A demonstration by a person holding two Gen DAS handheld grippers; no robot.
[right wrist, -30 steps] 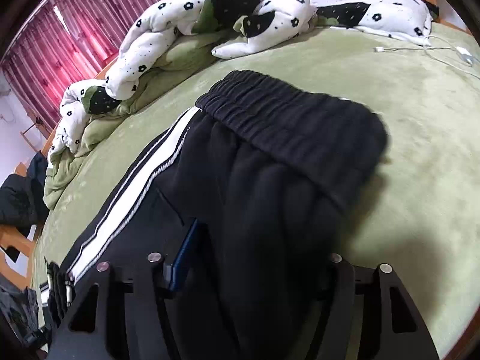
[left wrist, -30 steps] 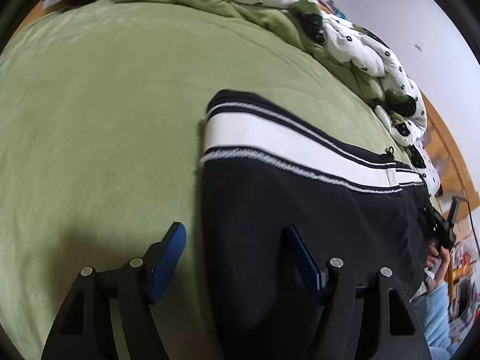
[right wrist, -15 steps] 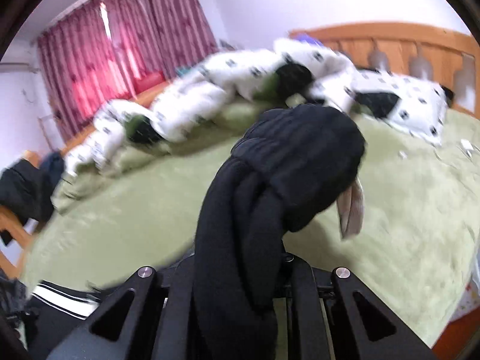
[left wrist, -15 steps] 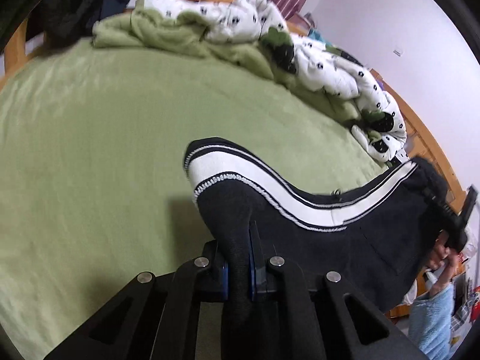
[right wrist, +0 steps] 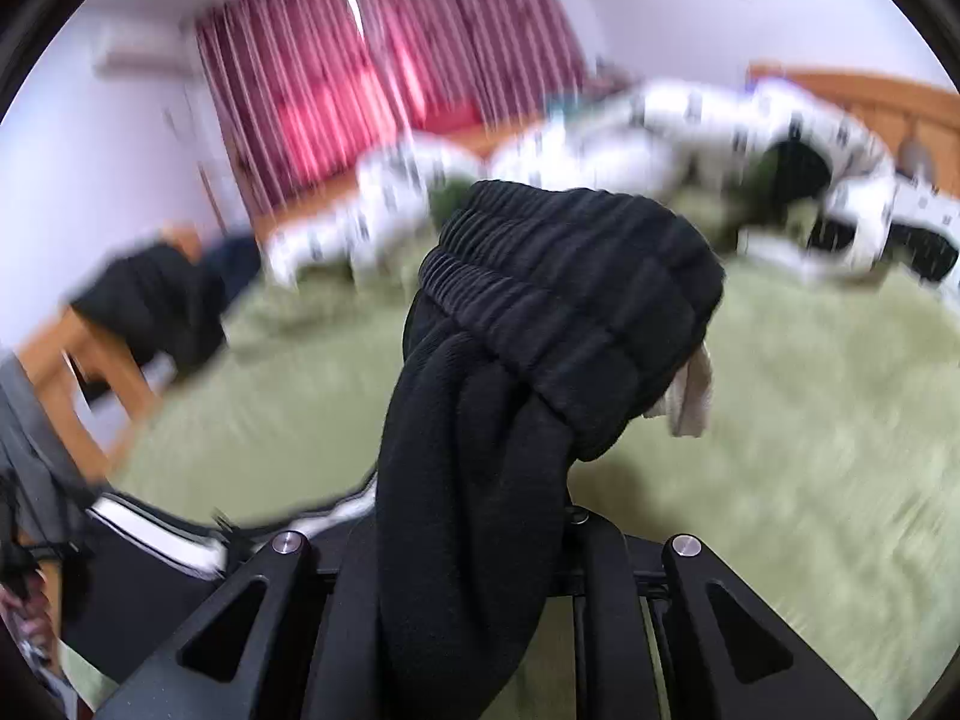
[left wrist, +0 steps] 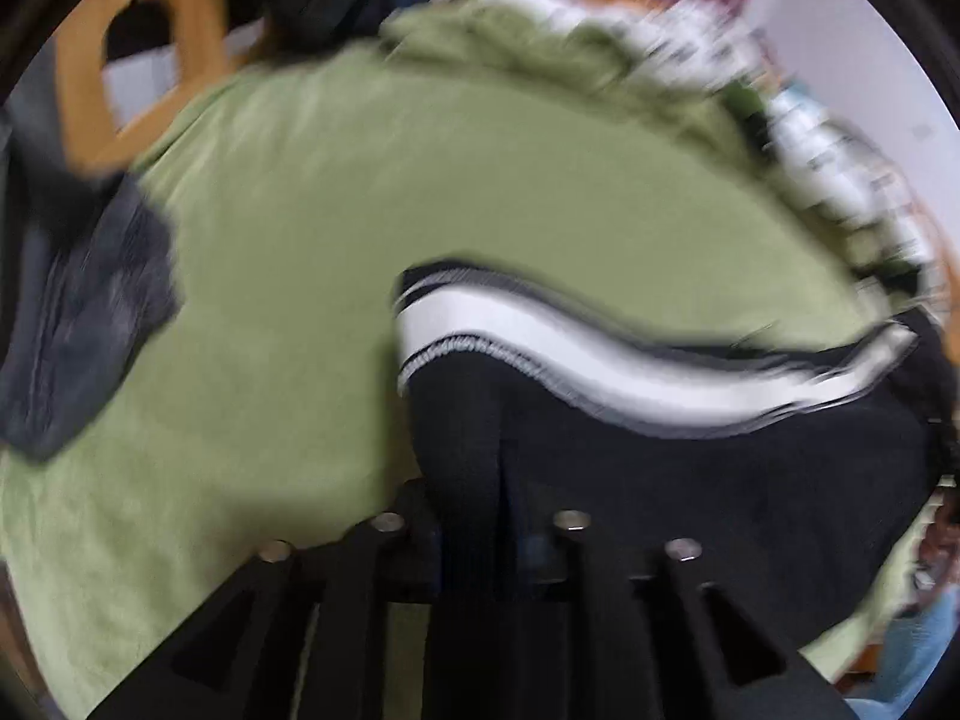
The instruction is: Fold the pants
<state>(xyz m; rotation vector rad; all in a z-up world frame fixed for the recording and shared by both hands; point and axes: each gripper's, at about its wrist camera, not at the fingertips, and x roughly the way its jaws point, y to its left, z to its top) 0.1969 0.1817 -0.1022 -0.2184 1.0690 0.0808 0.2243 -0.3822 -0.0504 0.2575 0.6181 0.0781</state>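
Observation:
Black pants with a white side stripe (left wrist: 540, 330) hang above the green bed sheet (left wrist: 300, 240). In the left wrist view my left gripper (left wrist: 480, 546) pinches a fold of the leg end (left wrist: 462, 420). Its jaws are opening slightly, with the cloth still between them. In the right wrist view my right gripper (right wrist: 468, 540) is shut on the bunched pants just below the ribbed waistband (right wrist: 570, 276), held well above the sheet (right wrist: 810, 420). A pale pocket lining (right wrist: 690, 396) dangles from the waist. The fabric hides both grippers' fingertips.
A white and green spotted quilt (right wrist: 660, 138) is piled along the far side of the bed, below a wooden headboard (right wrist: 870, 102). A wooden chair (left wrist: 138, 60) with dark clothes and a dark garment (left wrist: 78, 312) are at the left. Red curtains (right wrist: 372, 78) hang behind.
Both grippers stood open over the flat pants, then closed on the cloth. They have since lifted it off the sheet and swung sideways; both views are now blurred.

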